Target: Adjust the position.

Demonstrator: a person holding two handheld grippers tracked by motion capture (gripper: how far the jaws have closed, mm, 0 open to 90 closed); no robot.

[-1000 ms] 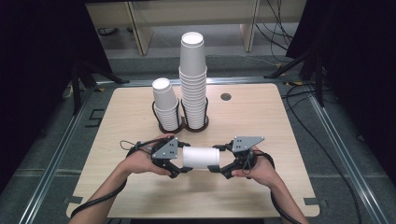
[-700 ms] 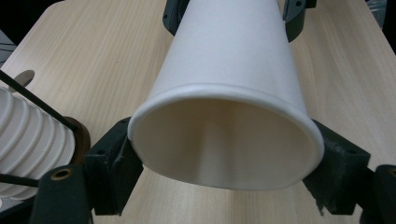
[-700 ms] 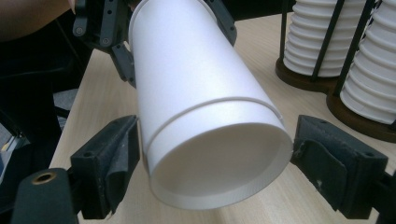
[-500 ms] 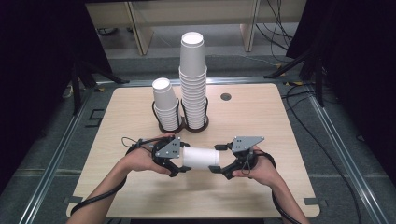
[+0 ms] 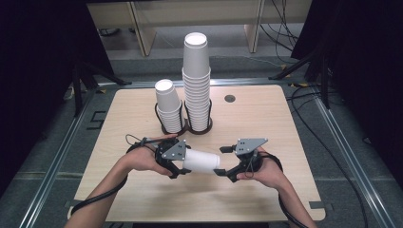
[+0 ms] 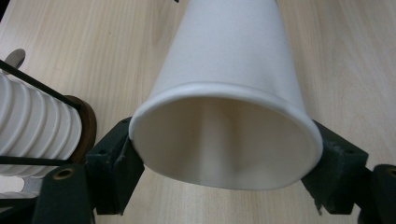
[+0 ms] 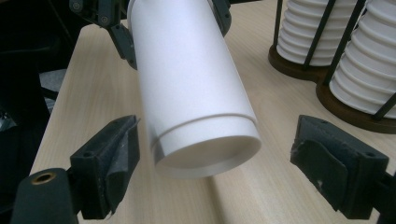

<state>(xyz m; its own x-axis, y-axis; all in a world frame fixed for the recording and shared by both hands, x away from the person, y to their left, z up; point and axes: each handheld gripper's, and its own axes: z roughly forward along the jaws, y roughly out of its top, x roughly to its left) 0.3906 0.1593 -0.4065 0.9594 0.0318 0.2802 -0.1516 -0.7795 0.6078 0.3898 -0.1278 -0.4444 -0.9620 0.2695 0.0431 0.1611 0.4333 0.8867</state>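
White thin paper cup [image 5: 201, 161], light and crushable, sits rim-end squeezed oval in left gripper [image 5: 177, 164], jaws just closing; right gripper [image 5: 223, 162] gapes around its base, so grip gently.

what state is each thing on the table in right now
paper cup: on its side in the air, rim squeezed oval
left tool: shut on the cup's rim, jaws just closing further
right tool: open around the cup's base
short cup stack: upright in its holder
tall cup stack: upright in its holder
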